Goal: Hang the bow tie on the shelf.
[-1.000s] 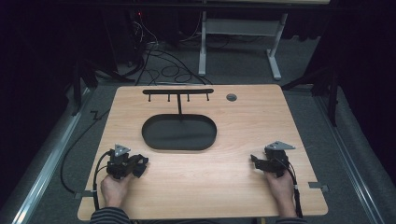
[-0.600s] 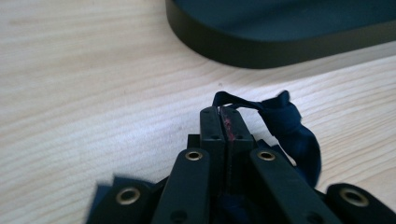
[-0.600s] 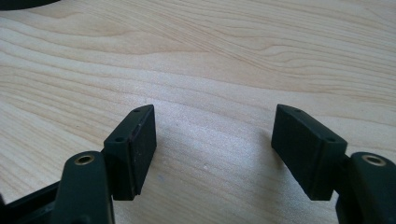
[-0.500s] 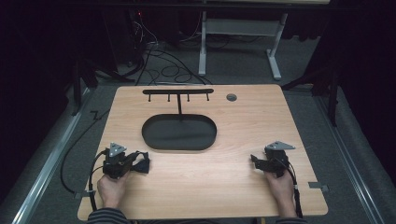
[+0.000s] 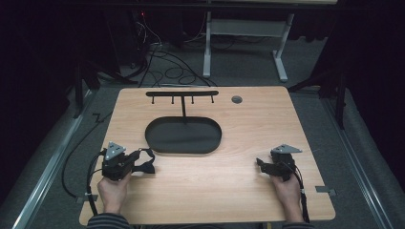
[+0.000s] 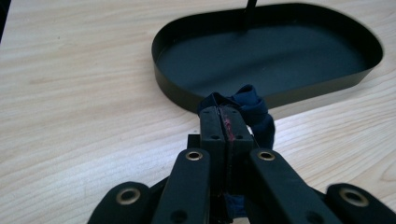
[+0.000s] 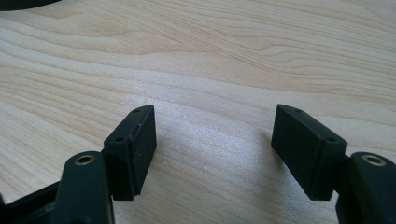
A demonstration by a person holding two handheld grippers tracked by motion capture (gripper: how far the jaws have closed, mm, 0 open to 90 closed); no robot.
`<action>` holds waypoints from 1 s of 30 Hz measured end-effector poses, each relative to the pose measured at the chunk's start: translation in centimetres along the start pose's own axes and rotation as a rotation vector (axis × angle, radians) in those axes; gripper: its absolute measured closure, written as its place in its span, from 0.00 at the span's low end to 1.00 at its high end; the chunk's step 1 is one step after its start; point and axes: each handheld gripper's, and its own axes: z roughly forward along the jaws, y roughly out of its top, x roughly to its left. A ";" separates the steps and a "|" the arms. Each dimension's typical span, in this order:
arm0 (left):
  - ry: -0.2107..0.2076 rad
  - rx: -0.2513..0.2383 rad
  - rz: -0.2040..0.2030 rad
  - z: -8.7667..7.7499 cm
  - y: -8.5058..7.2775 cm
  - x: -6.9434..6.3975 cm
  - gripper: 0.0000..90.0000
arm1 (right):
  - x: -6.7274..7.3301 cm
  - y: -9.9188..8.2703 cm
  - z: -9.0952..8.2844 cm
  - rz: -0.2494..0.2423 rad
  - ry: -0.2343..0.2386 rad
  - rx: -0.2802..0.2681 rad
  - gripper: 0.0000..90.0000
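Note:
My left gripper (image 5: 139,164) is shut on a dark blue fabric band (image 5: 146,161) near the table's front left and holds it a little above the wood. In the left gripper view the band (image 6: 256,111) loops out past the closed jaws of the left gripper (image 6: 227,117), just short of the black oval tray (image 6: 177,91). That tray (image 5: 157,143) carries a thin post with a hooked crossbar (image 5: 181,94). At the front right my right gripper (image 5: 261,163) rests open; in its own view the right gripper (image 7: 215,135) has bare wood between the pads.
The wooden table (image 5: 248,129) has a round cable hole (image 5: 236,99) at the back right. Black cables (image 5: 71,167) trail off the table's left side, and a desk frame (image 5: 282,52) stands on the floor behind.
My left gripper has risen and drifted slightly left, carrying the blue band with it. The right gripper has stayed still.

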 end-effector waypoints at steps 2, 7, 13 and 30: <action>-0.008 -0.009 -0.001 -0.3 0.2 -0.1 0.99 | 0.0 0.0 0.0 0.000 0.000 0.000 0.36; -0.026 -0.033 -0.010 -0.7 0.7 -0.2 0.99 | 0.0 0.0 0.0 0.000 0.001 0.000 0.36; -0.043 -0.051 -0.011 -0.7 1.2 -0.6 0.99 | 0.0 0.0 0.0 0.001 0.001 0.000 0.36; -0.098 -0.082 -0.007 -1.1 3.1 -1.9 0.99 | -0.1 0.0 0.0 0.001 0.002 -0.001 0.36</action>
